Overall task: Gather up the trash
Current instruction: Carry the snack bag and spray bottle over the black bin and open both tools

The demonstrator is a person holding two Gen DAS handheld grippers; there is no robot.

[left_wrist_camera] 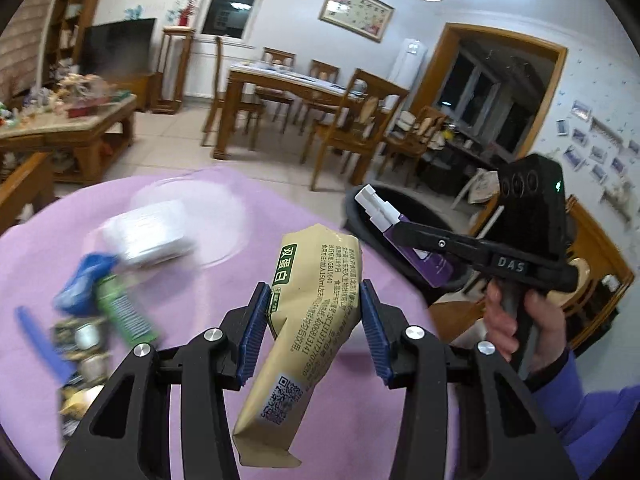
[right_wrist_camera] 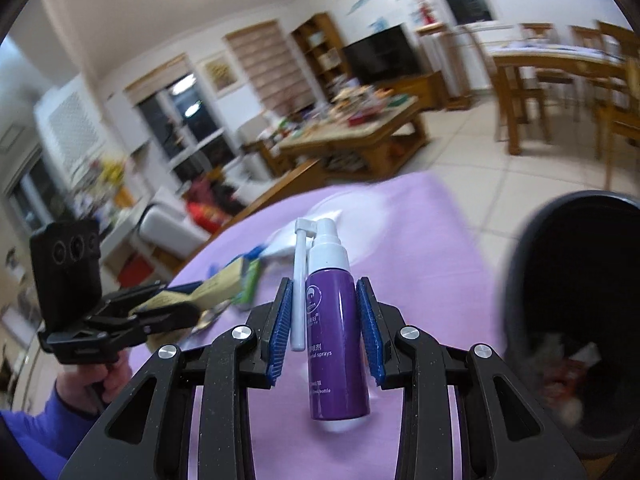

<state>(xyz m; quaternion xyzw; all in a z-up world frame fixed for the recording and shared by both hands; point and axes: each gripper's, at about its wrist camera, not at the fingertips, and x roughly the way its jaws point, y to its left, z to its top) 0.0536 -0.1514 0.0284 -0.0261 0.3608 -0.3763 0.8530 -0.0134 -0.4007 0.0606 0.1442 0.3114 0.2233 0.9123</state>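
Note:
My left gripper (left_wrist_camera: 314,334) is shut on a crumpled tan drink carton (left_wrist_camera: 308,320) and holds it above the purple tablecloth (left_wrist_camera: 224,280). My right gripper (right_wrist_camera: 324,330) is shut on a purple spray bottle (right_wrist_camera: 334,340) with a white nozzle, held upright above the cloth. In the left wrist view the right gripper (left_wrist_camera: 384,216) holds that bottle (left_wrist_camera: 424,260) over the rim of the dark trash bin (left_wrist_camera: 420,216). The bin (right_wrist_camera: 580,320) stands at the table's right side with some trash inside. The left gripper (right_wrist_camera: 192,304) with the carton (right_wrist_camera: 212,286) shows at the left of the right wrist view.
On the cloth at the left lie a white box (left_wrist_camera: 148,236), a blue wrapper (left_wrist_camera: 84,284), a green tube (left_wrist_camera: 124,312), a blue stick (left_wrist_camera: 40,344) and foil packs (left_wrist_camera: 80,344). Wooden dining table and chairs (left_wrist_camera: 304,104) and a cluttered coffee table (left_wrist_camera: 68,128) stand beyond.

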